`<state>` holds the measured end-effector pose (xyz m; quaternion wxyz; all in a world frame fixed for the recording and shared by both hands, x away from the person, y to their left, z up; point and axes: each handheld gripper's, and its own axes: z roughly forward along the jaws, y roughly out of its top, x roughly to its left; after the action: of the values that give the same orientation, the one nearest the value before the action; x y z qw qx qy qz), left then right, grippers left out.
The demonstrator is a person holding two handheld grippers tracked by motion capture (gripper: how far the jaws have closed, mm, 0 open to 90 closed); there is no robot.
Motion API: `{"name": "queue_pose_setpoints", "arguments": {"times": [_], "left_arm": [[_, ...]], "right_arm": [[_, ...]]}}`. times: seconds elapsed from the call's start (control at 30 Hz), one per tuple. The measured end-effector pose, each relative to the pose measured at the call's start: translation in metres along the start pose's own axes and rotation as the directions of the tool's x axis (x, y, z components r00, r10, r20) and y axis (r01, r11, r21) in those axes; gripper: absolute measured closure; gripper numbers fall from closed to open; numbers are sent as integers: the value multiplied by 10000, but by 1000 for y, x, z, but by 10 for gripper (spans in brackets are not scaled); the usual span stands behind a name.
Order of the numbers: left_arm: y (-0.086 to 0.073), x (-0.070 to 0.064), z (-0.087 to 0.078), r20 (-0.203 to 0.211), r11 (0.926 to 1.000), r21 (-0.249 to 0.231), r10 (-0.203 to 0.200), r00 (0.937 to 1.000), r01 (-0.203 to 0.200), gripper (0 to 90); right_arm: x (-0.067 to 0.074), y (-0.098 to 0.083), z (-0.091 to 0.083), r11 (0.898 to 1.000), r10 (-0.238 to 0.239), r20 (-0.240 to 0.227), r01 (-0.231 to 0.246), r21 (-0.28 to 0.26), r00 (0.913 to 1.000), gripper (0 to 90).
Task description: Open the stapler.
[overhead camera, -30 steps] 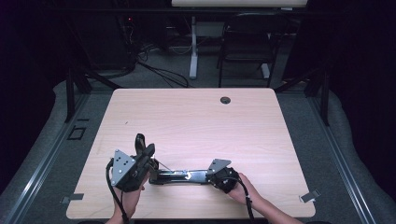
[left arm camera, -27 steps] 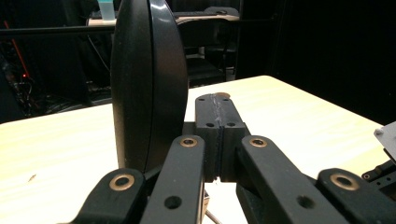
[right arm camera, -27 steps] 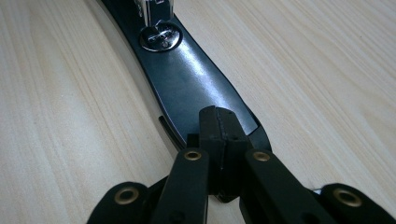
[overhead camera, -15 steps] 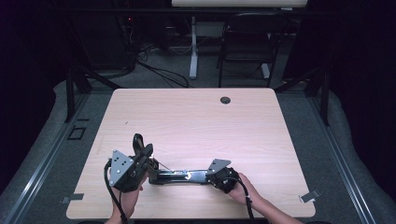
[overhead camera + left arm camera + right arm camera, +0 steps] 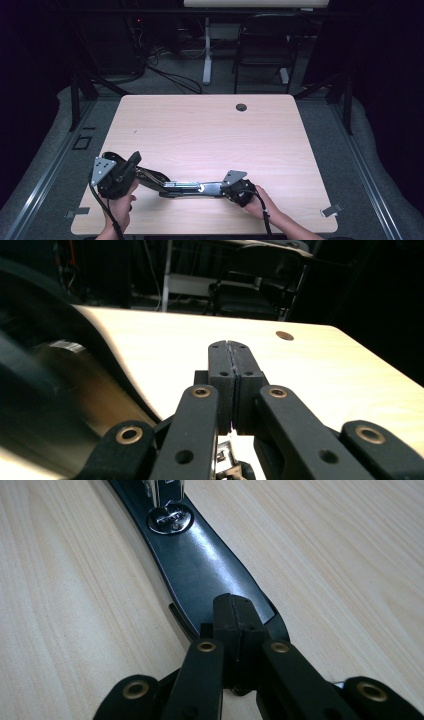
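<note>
While the right gripper [image 5: 227,189] rests with fingers together on the long-arm stapler [image 5: 192,188] near the tabletop's [image 5: 210,130] front edge, the left gripper [image 5: 131,165], fingers together, has shifted leftward, clearing the stapler's end.

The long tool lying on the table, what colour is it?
Glossy black tool, best in the right gripper view.

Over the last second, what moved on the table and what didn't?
The left gripper slid toward the table's left edge and a little toward the person, its jaws shut. The right gripper stayed put, jaws shut, resting against the end of the long black tool. The tool itself lies where it did on the table. Nothing was picked up or let go.
</note>
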<state>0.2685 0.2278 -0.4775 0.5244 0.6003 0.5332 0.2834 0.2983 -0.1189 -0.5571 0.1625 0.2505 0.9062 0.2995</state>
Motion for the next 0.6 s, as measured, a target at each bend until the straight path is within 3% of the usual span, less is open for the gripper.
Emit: {"name": "queue_pose_setpoints", "arguments": {"times": [0.27,0.6], "left_arm": [[0,-5,1,103,9993,31,359,9993,-359,892],[5,-6,1,239,9965,107,823,9963,-826,816]], "right_arm": [[0,-1,0,10000,30,-24,-30,-58,10000,900],[-1,-1,0,9999,-87,6,87,-98,10000,886]]}}
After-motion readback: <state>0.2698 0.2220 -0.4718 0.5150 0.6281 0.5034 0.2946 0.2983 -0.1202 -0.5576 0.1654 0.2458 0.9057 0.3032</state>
